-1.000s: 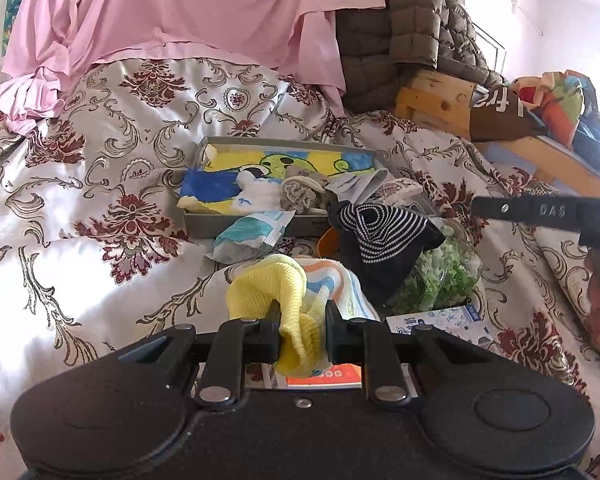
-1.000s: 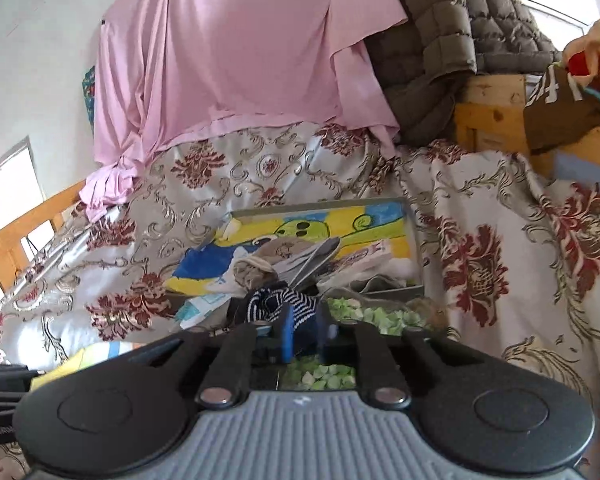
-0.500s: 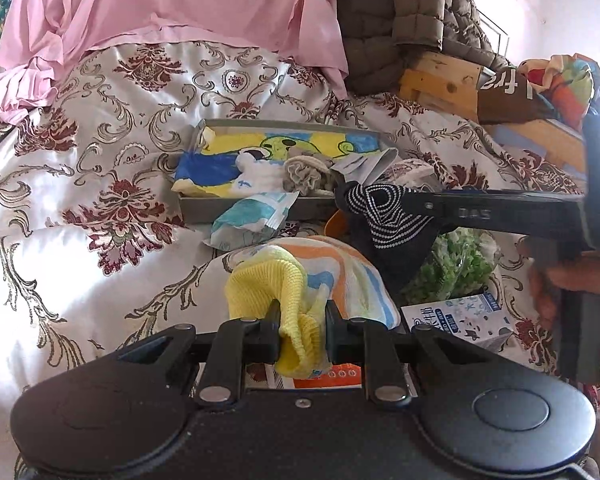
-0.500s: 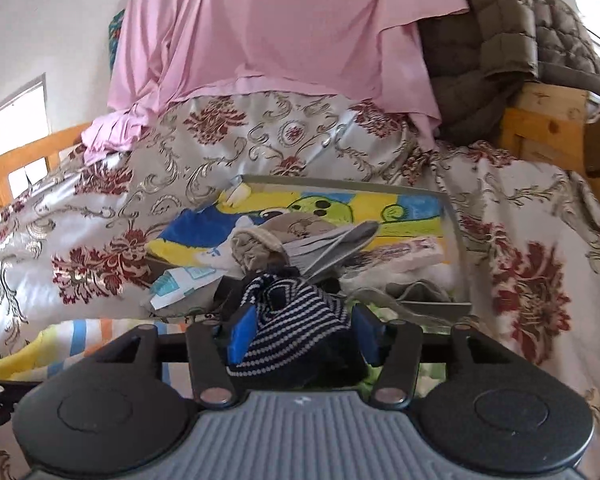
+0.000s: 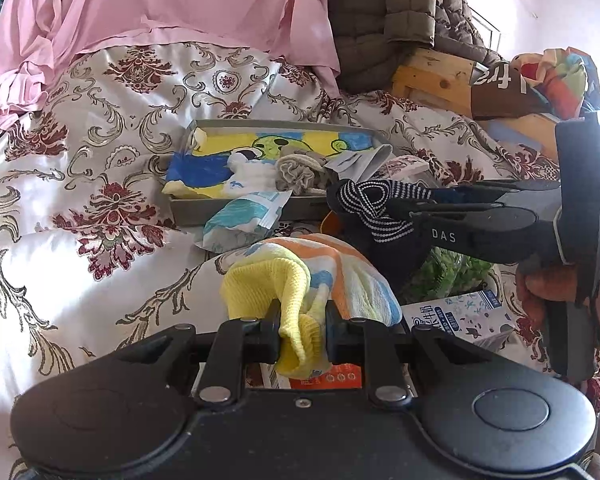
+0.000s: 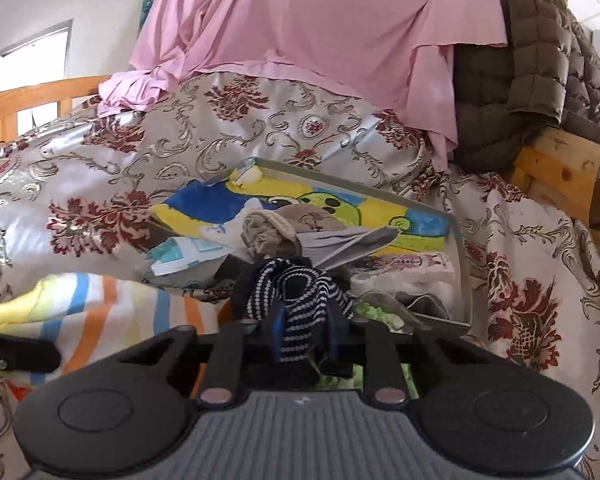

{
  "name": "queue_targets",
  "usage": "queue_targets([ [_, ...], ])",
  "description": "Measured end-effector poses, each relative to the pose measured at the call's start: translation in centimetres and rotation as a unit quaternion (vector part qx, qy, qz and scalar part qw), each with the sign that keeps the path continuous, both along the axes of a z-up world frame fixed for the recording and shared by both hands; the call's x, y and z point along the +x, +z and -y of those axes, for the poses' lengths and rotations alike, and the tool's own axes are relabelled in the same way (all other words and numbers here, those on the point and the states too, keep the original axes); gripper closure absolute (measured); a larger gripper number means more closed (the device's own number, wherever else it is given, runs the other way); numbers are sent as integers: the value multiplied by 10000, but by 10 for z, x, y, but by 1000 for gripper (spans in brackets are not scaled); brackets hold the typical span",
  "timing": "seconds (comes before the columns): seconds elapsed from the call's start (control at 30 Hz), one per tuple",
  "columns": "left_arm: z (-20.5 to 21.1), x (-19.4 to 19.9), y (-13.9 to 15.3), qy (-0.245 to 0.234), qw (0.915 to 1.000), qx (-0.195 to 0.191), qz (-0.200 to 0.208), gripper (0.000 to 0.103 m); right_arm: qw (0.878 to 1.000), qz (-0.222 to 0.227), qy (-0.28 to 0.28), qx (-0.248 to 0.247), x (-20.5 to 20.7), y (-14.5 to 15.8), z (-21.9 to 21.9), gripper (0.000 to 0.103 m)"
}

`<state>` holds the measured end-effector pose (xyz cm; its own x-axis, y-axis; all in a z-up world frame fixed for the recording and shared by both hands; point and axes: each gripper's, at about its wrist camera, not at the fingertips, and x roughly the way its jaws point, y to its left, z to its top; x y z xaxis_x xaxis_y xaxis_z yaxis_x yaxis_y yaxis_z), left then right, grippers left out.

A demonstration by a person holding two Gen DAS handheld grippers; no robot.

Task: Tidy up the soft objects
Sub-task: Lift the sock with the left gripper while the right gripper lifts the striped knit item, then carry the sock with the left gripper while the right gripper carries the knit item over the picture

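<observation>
My left gripper (image 5: 300,322) is shut on a yellow knit sock (image 5: 276,292), with a striped pastel cloth (image 5: 352,276) bunched behind it. My right gripper (image 6: 300,328) is shut on a navy-and-white striped sock (image 6: 296,292); it also shows from the side in the left wrist view (image 5: 384,210), holding the striped sock (image 5: 364,200) above the near right corner of the grey tray (image 5: 236,124). The tray holds a yellow-and-blue cartoon cloth (image 6: 380,216), a beige sock (image 6: 268,232), a white sock (image 5: 248,176) and a grey cloth (image 6: 340,244).
A floral bedspread (image 5: 80,184) covers the bed. A pink sheet (image 5: 160,4) and a brown quilted jacket (image 5: 400,20) hang behind. A tissue pack (image 5: 240,220) leans on the tray's front. A green leafy bag (image 5: 448,276) and a printed carton (image 5: 456,312) lie right.
My right gripper has closed on the striped sock and carried it left and up toward the tray. My left gripper still holds the yellow sock and has barely moved.
</observation>
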<state>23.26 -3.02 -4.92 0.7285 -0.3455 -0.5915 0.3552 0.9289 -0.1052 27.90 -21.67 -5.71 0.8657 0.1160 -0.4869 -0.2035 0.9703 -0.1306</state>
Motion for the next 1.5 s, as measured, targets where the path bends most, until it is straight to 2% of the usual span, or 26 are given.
queue_targets([
  [0.13, 1, -3, -1, -65, 9998, 123, 114, 81, 9999, -92, -76, -46, -8, 3, 2, 100],
  [0.37, -2, -10, 5, 53, 9990, 256, 351, 82, 9971, -129, -337, -674, -35, 8, -1, 103],
  [0.5, -7, -14, 12, 197, 9986, 186, 447, 82, 9919, 161, -602, -1105, -51, 15, 1, 103],
  [0.63, -9, -22, 21, 332, 9970, 196, 676, 82, 9848, 718, -740, -1399, -63, 23, 3, 102],
  [0.93, -18, -30, 41, 727, 9914, -118, 1085, 82, 9791, 1472, -715, -1205, -64, 38, 8, 102],
  [1.13, -13, -19, 67, 681, 9861, -314, 1485, 82, 9727, 1980, -643, -1028, -55, 55, 10, 102],
  [1.2, -13, -12, 79, 683, 9831, -400, 1652, 82, 9707, 2140, -596, -917, -43, 62, 12, 102],
  [1.33, -8, 23, 102, 797, 9783, -656, 1795, 82, 9744, 2169, -496, -329, -2, 75, 27, 102],
  [1.5, 13, 83, 115, 869, 9743, -589, 1991, 82, 9753, 2087, -629, 348, 57, 83, 52, 102],
])
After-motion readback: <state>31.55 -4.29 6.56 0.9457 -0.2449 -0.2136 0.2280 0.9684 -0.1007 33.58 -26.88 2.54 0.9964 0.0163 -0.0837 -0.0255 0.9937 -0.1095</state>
